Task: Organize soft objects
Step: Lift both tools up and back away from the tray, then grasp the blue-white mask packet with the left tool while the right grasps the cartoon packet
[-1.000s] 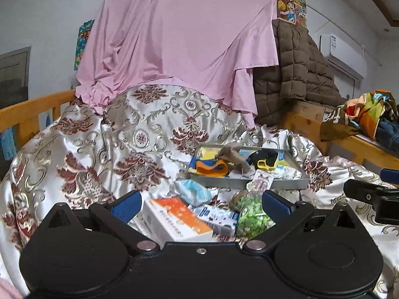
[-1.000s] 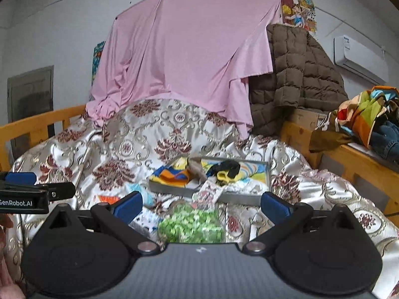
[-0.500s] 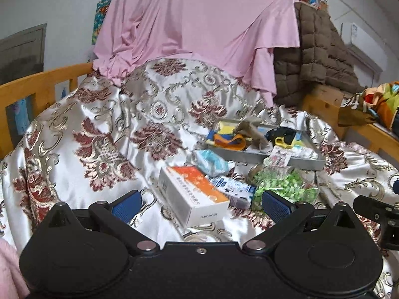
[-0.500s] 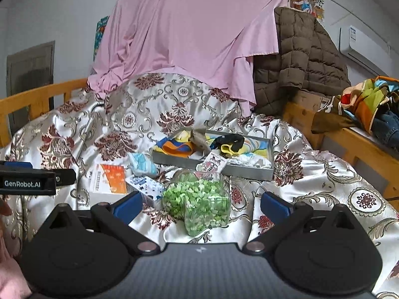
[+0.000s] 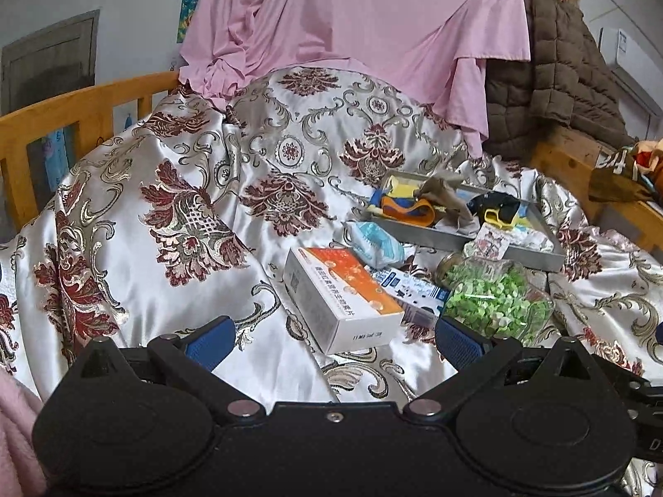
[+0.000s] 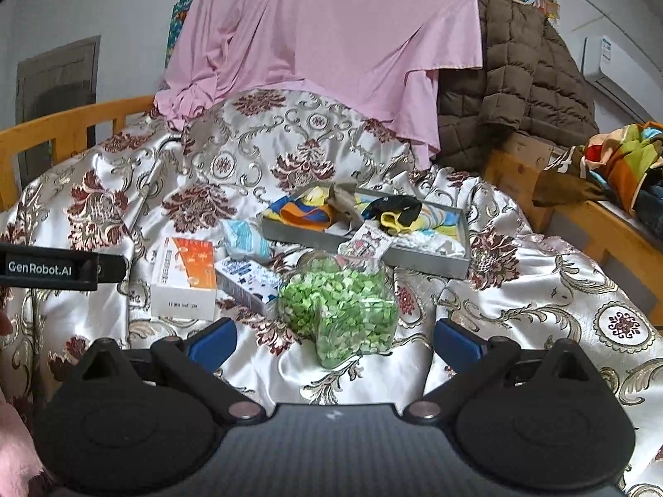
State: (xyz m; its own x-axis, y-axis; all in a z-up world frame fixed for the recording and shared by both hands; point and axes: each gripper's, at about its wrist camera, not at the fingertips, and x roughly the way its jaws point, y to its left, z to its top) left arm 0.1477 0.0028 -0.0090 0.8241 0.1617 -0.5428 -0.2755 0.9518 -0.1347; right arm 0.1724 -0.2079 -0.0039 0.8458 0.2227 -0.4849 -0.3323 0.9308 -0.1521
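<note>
- both claws hang over the near part of the quilt [image 5: 174,223], holding nothing: the left gripper [image 5: 331,337] has its blue fingers wide apart, and so does the right gripper [image 6: 333,337].
- in the left view the box [image 5: 337,294] lies just ahead, between the finger lines; bare quilt stretches wide on its left up to the wooden rail [image 5: 83,103].
- in the right view the jar [image 6: 337,308] of green bits lies on its side just ahead, near the middle of the gap; open quilt runs on its right toward the wooden frame [image 6: 580,223].
- the soft things sit in the grey tray [image 6: 427,259] beyond the jar: an orange and blue cloth [image 6: 304,213], a tan cloth [image 6: 344,203], a black and yellow sock [image 6: 398,209].
- a blue-white pack [image 6: 244,238] lies outside the tray, just beside its left end, behind the box.
- a small patterned carton [image 6: 248,279] lies between box and jar, touching or nearly touching both.
- a small card [image 6: 366,244] leans at the tray's near wall, above the jar.
- behind, a pink sheet [image 6: 331,41] hangs over the raised quilt; a brown padded coat [image 6: 522,83] is piled on its right.
- the left tool's side shows at the left edge of the right view.
</note>
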